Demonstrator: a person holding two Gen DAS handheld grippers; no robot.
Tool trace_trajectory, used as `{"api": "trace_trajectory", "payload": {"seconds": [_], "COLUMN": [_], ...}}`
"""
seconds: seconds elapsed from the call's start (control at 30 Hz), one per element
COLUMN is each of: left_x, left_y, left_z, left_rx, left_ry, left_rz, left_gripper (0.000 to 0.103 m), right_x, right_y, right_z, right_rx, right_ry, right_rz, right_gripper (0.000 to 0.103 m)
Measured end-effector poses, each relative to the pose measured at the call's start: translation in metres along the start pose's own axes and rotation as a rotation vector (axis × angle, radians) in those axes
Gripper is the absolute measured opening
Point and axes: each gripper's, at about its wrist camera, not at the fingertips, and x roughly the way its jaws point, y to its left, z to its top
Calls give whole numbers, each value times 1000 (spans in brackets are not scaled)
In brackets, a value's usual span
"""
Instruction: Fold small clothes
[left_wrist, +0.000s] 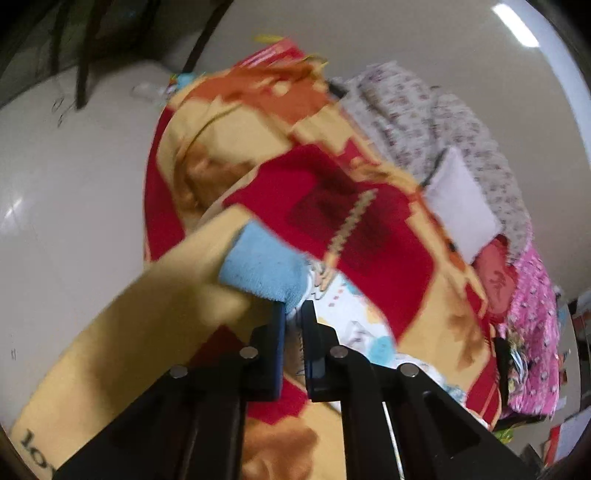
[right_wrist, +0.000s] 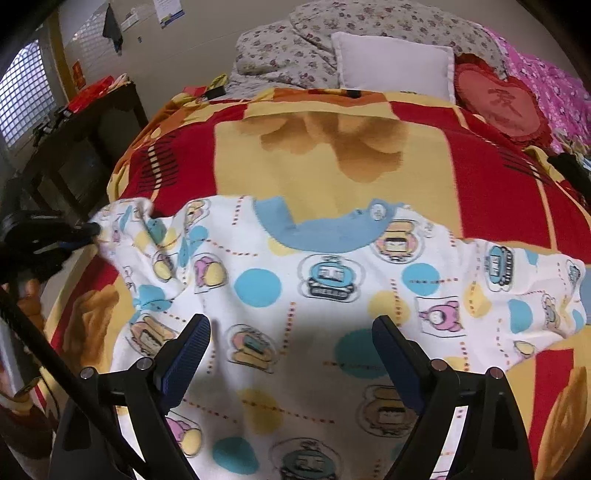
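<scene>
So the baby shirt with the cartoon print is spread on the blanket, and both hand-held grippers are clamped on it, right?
Only the left hand-held gripper is clamped, on the baby shirt's sleeve. The right wrist view shows the right hand-held gripper wide open above the shirt, which does lie on the blanket.

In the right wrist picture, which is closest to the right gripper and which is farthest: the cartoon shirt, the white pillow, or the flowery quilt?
1. Cartoon shirt, right under the right gripper.
2. White pillow, far across the bed.
3. Flowery quilt, behind the pillow.
</scene>
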Motion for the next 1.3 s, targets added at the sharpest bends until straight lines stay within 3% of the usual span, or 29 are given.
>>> {"api": "trace_trajectory", "payload": {"seconds": [0.2, 0.47, 0.67, 0.9, 1.07, 1.1, 1.23, 1.3], "left_x": [-50, -99, -50, 33, 32, 27, 6, -7], "left_y": [-34, -125, -192, -197, -195, -195, -195, -192], "left_z": [-2, -39, -104, -152, -167, -166, -166, -170], "left_rx": [83, 329, 498, 503, 558, 571, 609, 659], "left_ry": [-57, -71, 73, 280, 325, 324, 328, 320], "left_rz": [-86, -206, -245, -208, -222, -232, -284, -299], "left_gripper": [8, 8, 8, 8, 8, 12, 54, 55], "right_x": [-7, -27, -42, -49, -50, -50, -47, -47], "right_y": [-15, -36, -80, -115, -121, -121, -117, -114], "right_z": [1, 0, -2, -14, -13, -13, -6, -2], "right_rx": [57, 97, 196, 263, 277, 281, 303, 305], "right_ry": [-6, -47, -68, -59, -65, -68, -71, -75], "right_rz": [20, -4, -57, -91, -71, -61, -24, -18], "right_gripper": [92, 92, 93, 93, 93, 93, 93, 93]}}
